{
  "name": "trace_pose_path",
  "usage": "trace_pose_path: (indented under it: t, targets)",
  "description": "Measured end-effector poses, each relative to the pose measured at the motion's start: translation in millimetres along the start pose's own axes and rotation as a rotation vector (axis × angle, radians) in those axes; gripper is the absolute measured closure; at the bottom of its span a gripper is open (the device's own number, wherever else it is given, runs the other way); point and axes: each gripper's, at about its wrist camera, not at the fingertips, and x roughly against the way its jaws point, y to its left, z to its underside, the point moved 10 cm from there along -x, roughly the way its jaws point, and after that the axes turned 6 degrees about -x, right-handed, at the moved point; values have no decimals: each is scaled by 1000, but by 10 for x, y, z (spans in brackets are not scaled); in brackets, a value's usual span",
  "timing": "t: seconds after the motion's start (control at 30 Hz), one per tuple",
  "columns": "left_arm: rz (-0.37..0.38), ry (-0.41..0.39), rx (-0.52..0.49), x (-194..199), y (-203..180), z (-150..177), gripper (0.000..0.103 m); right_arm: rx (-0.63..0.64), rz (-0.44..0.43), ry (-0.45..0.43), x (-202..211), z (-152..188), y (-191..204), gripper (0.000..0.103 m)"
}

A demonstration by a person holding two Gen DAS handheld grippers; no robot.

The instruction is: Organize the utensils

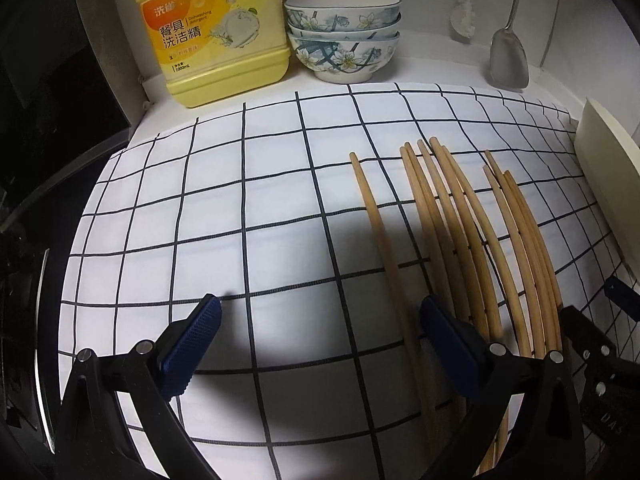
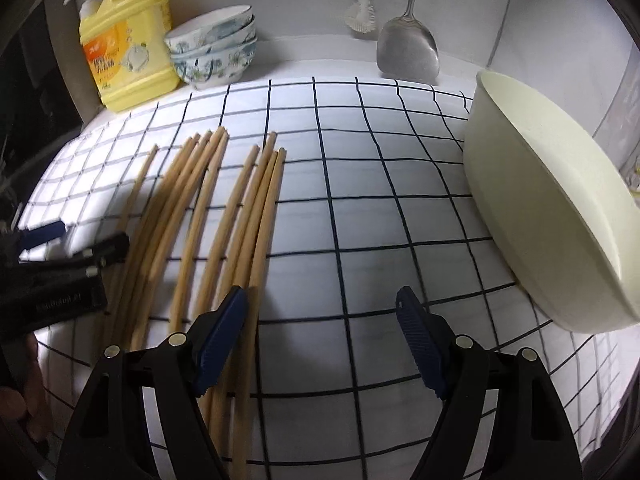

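The long pale wooden chopsticks (image 1: 460, 220) lie loose on the white cloth with a dark grid pattern (image 1: 240, 220) that covers the table. They rest side by side in a rough fan, with the tips toward 12 o'clock. One stick lies a little apart on the 9 o'clock side of the group.

In the left wrist view, the left gripper (image 1: 320, 344) hangs low over the cloth with its fingers spread wide and nothing between them. Its blue pad at 3 o'clock (image 1: 448, 344) is just over the near ends of the chopsticks. I cannot tell if it touches them.

In the right wrist view, the right gripper (image 2: 320, 340) is also released, its fingers wide apart and holding nothing. Its blue pad at 9 o'clock (image 2: 220, 340) lies over the outer sticks of the group, and bare cloth shows between the fingers.

At 3 o'clock of the chopsticks stands a cream round basin (image 2: 552, 208), tilted on its side, well apart from them. At the back, toward 11 o'clock, there is a yellow dish detergent jug (image 1: 216, 36) and just beside it a stack of white bowls with blue flower print (image 1: 344, 36). Toward 1 o'clock a metal spatula (image 1: 508, 56) and a white brush (image 1: 464, 16) hang at the wall.
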Motion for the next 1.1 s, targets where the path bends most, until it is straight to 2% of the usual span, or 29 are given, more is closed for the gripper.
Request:
trace_pose_path:
  t: [0.1, 0.23, 0.3, 0.47, 0.53, 0.7, 0.83, 0.87, 0.93, 1.1]
  targets:
    - [1, 4, 9, -32, -2, -45, 5, 25, 4, 15, -38, 47, 23, 30]
    - [13, 21, 48, -54, -14, -47, 6, 52, 18, -16, 3, 39, 46, 30]
    - [19, 13, 44, -33, -29, -31, 8, 54, -12, -10, 14, 51, 66, 37]
    - [39, -8, 8, 75, -117, 29, 26, 86, -38, -14, 50, 88, 160, 55]
    - [46, -13, -1, 102, -139, 40, 32, 82, -49, -12, 47, 88, 181, 59]
    - [59, -19, -20, 151, -220, 44, 49, 116, -68, -15, 68, 117, 291, 78]
    - [81, -26, -54, 192, -312, 49, 75, 122, -82, -10, 74, 133, 330, 93]
    - [86, -28, -64, 196, -326, 50, 84, 123, -81, -11, 74, 133, 330, 95]
    - [89, -30, -77, 207, -361, 58, 92, 112, -86, -10, 73, 137, 321, 96]
    - [108, -27, -90, 210, -355, 55, 96, 42, -118, 1, 82, 154, 275, 97]
